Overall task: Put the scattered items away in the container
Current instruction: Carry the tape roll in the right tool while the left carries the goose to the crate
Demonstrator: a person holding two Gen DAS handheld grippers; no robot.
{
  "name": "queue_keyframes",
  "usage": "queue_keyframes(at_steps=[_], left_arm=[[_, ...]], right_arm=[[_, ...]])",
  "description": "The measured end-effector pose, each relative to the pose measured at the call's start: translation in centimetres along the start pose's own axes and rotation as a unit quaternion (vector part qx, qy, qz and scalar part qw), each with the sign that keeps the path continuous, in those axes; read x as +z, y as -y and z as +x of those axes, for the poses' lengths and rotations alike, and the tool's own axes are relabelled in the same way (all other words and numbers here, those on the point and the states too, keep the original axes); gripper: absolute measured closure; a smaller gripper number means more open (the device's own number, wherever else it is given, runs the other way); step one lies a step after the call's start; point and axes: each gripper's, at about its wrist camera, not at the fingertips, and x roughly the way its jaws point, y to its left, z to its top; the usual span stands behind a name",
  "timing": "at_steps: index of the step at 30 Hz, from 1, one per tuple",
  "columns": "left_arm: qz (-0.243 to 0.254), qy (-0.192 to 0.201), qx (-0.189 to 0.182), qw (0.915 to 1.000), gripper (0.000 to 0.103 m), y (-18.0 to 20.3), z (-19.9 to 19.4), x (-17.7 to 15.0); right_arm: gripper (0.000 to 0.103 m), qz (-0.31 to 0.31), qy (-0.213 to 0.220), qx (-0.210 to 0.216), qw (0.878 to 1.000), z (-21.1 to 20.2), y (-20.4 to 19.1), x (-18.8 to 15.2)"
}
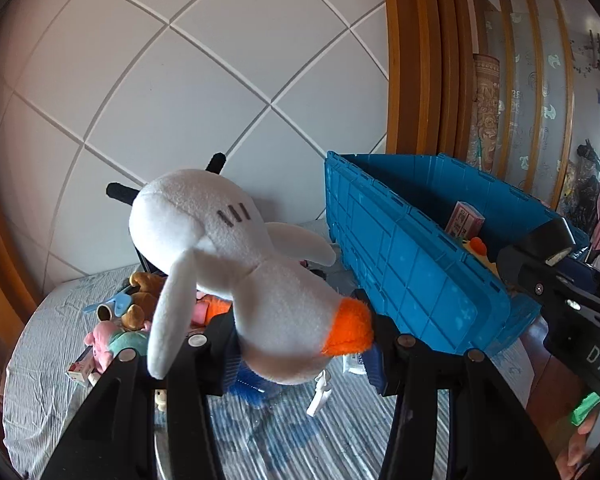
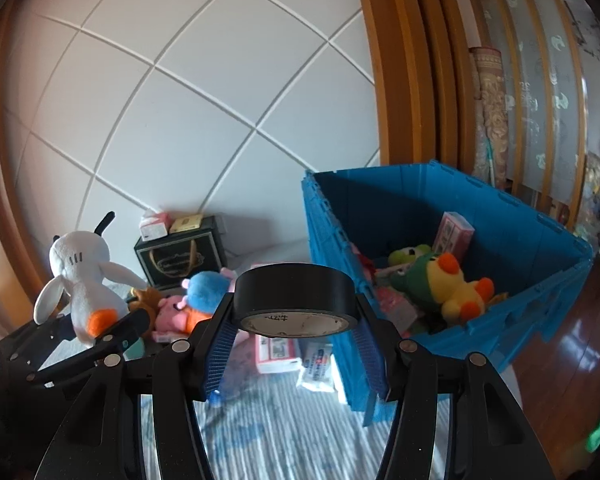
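Plush and tape are both in the air beside the blue crate [image 2: 420, 216], which stands open on the striped bedsheet [image 2: 268, 420] against the white panelled wall [image 2: 188, 92].

The left gripper [image 1: 300, 344] holds a white plush duck [image 1: 236, 264] with orange feet; its jaws are closed on the lower body, and the blue pads are mostly hidden behind the toy. In the left wrist view the duck covers much of the pile of small plush toys [image 1: 128, 320] lying left of the crate, so only a brown one, a pink one and scraps of others show. A small white bottle-like thing [image 1: 320, 394] lies below the duck, too blurred to name.

The right gripper [image 2: 296, 344] carries a roll of black tape [image 2: 296, 292], lying flat with its cardboard core facing the camera, the jaws pressed on its two sides. The roll blocks part of the sheet in front of the crate, where a pink-and-white box [image 2: 274, 354] and a white packet [image 2: 318, 366] lie just beside the crate wall.

Inside the crate sit a yellow plush duck [image 2: 456, 292], a green plush frog [image 2: 410, 256] and a pink carton [image 2: 454, 236] leaning on the far wall; what lies under them is hard to make out. Left of the crate, a black gift bag [image 2: 180, 256] stands against the wall with small boxes on top.
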Motion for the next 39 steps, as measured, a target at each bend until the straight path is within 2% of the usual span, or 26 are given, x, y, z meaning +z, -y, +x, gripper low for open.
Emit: queue_keyframes(at_steps=[6,11,14,17,19,22,24,26,29,32,34,36,39], left_arm=[[-0.010,0.029,-0.011,0.9995,0.054,6.5,2.2,3.0],[-0.012,0.041,-0.007,0.9991,0.054,13.0,5.0,6.4],[-0.006,0.029,-0.025,0.9992,0.054,16.9,7.2,8.9],[0.008,-0.006,-0.042,0.9991,0.054,20.7,9.9,11.0],[0.022,-0.032,-0.028,0.9988,0.054,22.6,11.8,11.6],[0.038,-0.084,-0.029,0.9953,0.053,24.6,14.9,11.9],[0.034,-0.139,-0.049,0.9885,0.053,25.5,17.2,11.6],[0.022,-0.199,-0.068,0.9774,0.053,25.8,19.6,11.0],[0.026,-0.254,-0.068,0.9644,0.053,26.3,21.9,9.6],[0.046,-0.283,-0.055,0.9565,0.053,26.9,22.6,7.7],[0.053,-0.288,-0.050,0.9547,0.053,27.2,22.6,7.0],[0.059,-0.286,-0.042,0.9556,0.053,27.3,22.2,6.5],[0.054,-0.277,-0.042,0.9584,0.053,27.4,21.9,6.5]], right_arm=[[0.047,-0.002,0.012,-0.012,1.000,1.7,6.7,2.8],[0.047,-0.011,0.011,-0.018,1.000,3.1,13.5,5.8],[0.047,-0.037,0.003,-0.035,0.999,4.7,17.3,7.6],[0.047,-0.070,-0.011,-0.045,0.996,6.8,20.2,9.5],[0.047,-0.089,-0.016,-0.051,0.995,8.4,21.9,10.7],[0.047,-0.094,-0.038,-0.045,0.994,11.3,24.3,12.3],[0.047,-0.092,-0.073,-0.032,0.993,13.6,25.3,12.7],[0.047,-0.096,-0.120,-0.021,0.988,16.2,26.0,12.3],[0.047,-0.093,-0.207,0.009,0.974,19.7,27.3,10.7],[0.047,-0.115,-0.265,0.015,0.957,21.4,27.8,8.4],[0.047,-0.129,-0.294,0.015,0.947,22.2,28.0,7.3],[0.047,-0.130,-0.303,0.023,0.944,22.1,27.9,7.1],[0.047,-0.154,-0.305,0.009,0.940,21.6,27.5,6.6]])
